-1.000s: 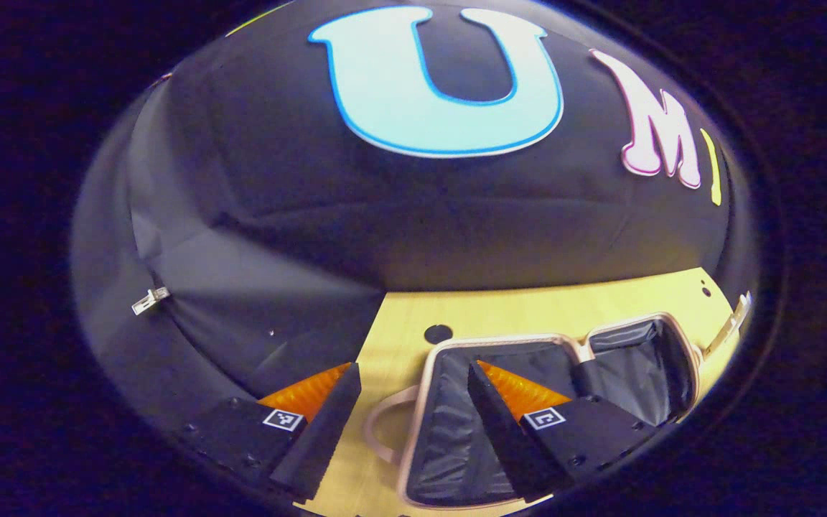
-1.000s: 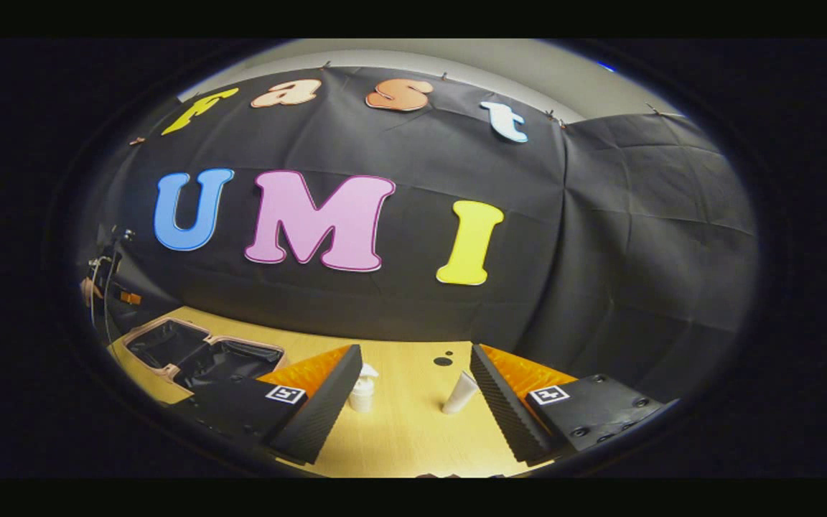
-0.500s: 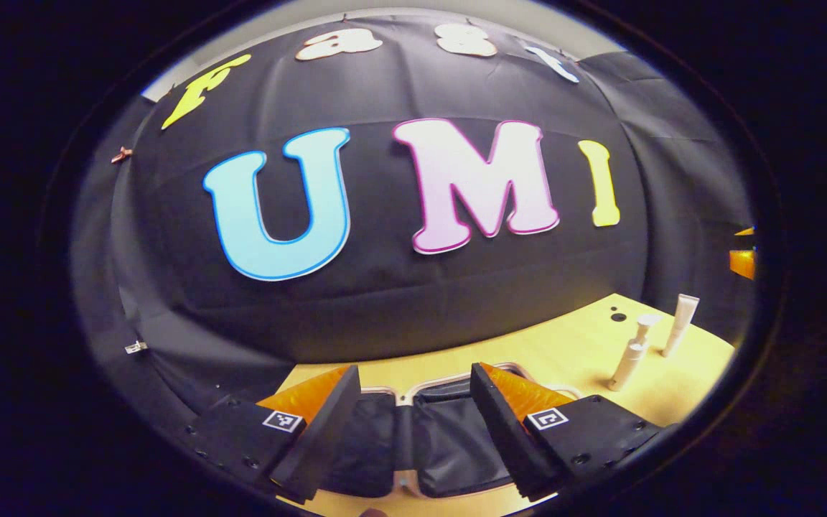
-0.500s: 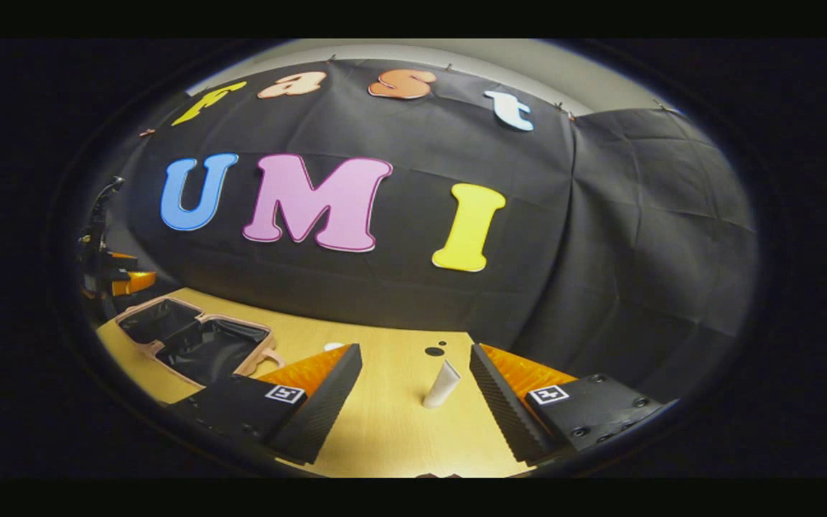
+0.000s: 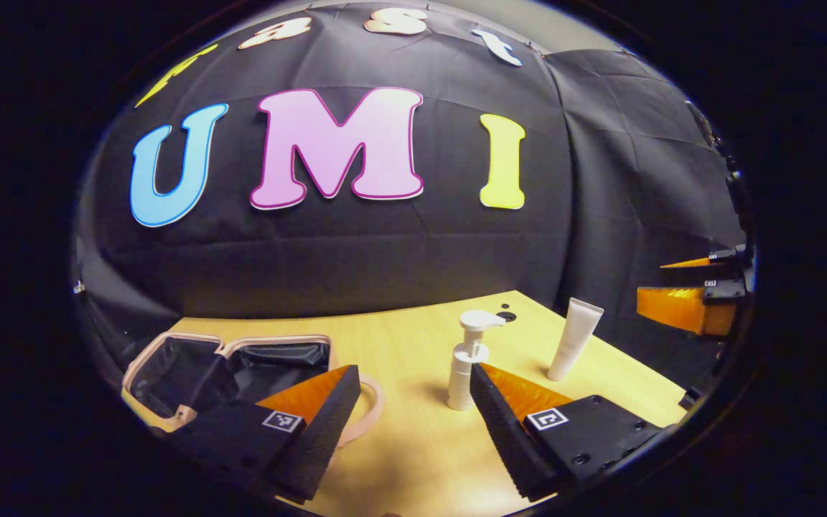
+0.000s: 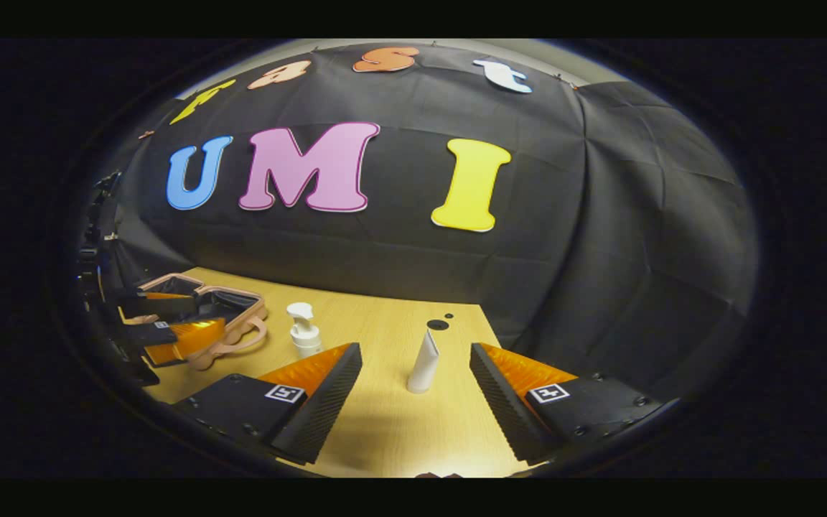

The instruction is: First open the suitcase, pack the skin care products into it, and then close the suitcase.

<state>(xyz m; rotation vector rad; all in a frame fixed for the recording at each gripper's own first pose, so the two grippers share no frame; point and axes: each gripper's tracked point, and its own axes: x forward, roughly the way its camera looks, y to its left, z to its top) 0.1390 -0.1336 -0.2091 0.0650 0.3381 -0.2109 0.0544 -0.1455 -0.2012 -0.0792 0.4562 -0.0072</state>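
Note:
The suitcase [image 5: 277,339] lies open on the wooden table, pink-rimmed with black lining, low left in the left gripper view. A white pump bottle [image 5: 467,359] stands just beyond my left gripper [image 5: 413,388], close to its right finger; that gripper is open and holds nothing. A white tube [image 5: 575,337] stands on its cap further right. In the right gripper view the tube [image 6: 424,355] stands centred ahead of my open right gripper [image 6: 413,366], the pump bottle [image 6: 304,332] is left of it, and the suitcase [image 6: 245,299] lies far left with the left gripper [image 6: 209,314] over it.
The table [image 5: 399,330] ends at the black cloth wall behind and to the right. A small dark hole [image 5: 507,316] sits near its far corner. My right gripper [image 5: 652,281] shows at the far right edge of the left gripper view, above the table's side.
My left gripper has swung right, from above the open suitcase to face the pump bottle. My right gripper has shifted so that the tube now stands centred between its fingers.

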